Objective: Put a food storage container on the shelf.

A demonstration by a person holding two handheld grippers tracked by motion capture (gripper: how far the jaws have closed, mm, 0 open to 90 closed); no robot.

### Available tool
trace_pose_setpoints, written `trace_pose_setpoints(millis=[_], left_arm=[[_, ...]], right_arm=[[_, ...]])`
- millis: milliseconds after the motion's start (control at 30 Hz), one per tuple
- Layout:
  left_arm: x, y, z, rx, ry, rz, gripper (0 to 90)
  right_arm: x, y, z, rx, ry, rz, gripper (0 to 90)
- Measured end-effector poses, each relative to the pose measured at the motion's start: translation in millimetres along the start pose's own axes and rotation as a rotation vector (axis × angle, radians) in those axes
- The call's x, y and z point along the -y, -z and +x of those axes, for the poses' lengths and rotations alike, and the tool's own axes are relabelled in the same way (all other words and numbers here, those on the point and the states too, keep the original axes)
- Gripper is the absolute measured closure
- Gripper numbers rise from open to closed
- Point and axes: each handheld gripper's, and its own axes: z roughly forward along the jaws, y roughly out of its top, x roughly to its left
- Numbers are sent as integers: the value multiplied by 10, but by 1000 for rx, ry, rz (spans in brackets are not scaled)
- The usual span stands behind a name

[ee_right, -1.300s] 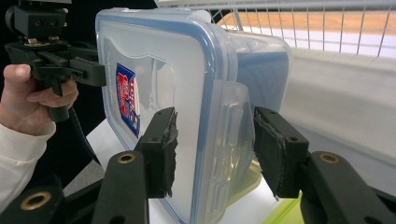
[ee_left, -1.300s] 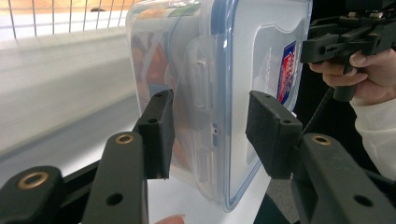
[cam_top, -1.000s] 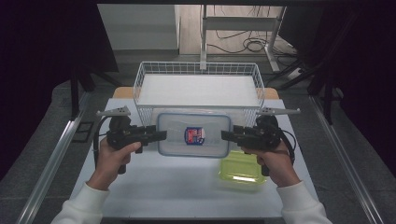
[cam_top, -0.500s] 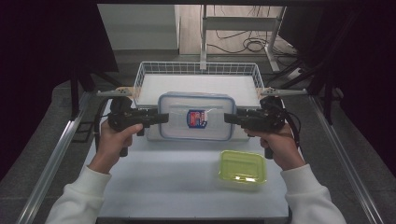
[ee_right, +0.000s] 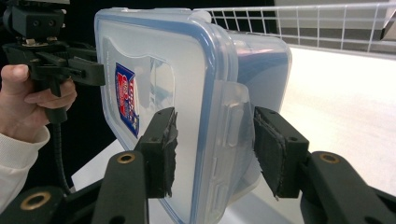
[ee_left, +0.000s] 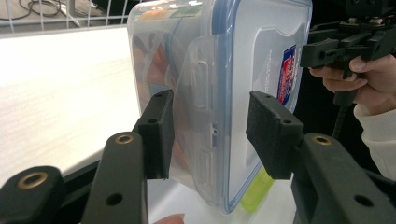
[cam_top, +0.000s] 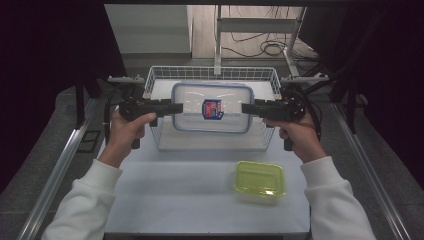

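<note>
A clear plastic container point(cam_top: 212, 107) with a blue-rimmed lid and a red-and-blue label hangs level in the air over the white wire basket point(cam_top: 210, 70). My left gripper point(cam_top: 177, 106) is shut on its left end and my right gripper point(cam_top: 246, 107) on its right end. In the left gripper view the jaws point(ee_left: 210, 135) clamp the container point(ee_left: 233, 56) across its side latch, with the right gripper point(ee_left: 345, 44) beyond. In the right gripper view the jaws point(ee_right: 217, 149) pinch the opposite latch of the container point(ee_right: 154, 60), and the left gripper point(ee_right: 56, 60) holds the far end.
A small yellow-green lidded box point(cam_top: 260, 179) sits on the white table point(cam_top: 175, 195) at the front right, near the person's right sleeve. The basket stands at the table's far edge. Dark curtains and metal rails flank both sides.
Both grippers have carried the container up off the table and away from the person, until it hangs over the basket. The green box has stayed put.
</note>
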Motion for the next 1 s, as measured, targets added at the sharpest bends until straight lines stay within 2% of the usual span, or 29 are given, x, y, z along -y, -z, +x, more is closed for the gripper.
trace_pose_setpoints(millis=[233, 400, 533, 733, 833, 1000], left_arm=[[-118, -26, 67, -10, 2, -6, 528], [-193, -104, 147, -16, 21, -7, 528], [-266, -164, 213, -24, 31, 0, 528], [-289, -218, 309, -33, 58, 4, 527], [-283, -267, 370, -40, 78, 16, 525], [-318, -305, 386, -57, 78, 15, 519]], right_arm=[[-133, -46, -74, -3, -2, -2, 503], [-226, -102, -188, -8, -13, 0, 501], [-332, -171, -339, -15, -39, 9, 498], [-400, -248, -430, -15, -55, 19, 495], [-403, -341, -534, -17, -80, 28, 490], [-414, -372, -599, -20, -111, 14, 484]])
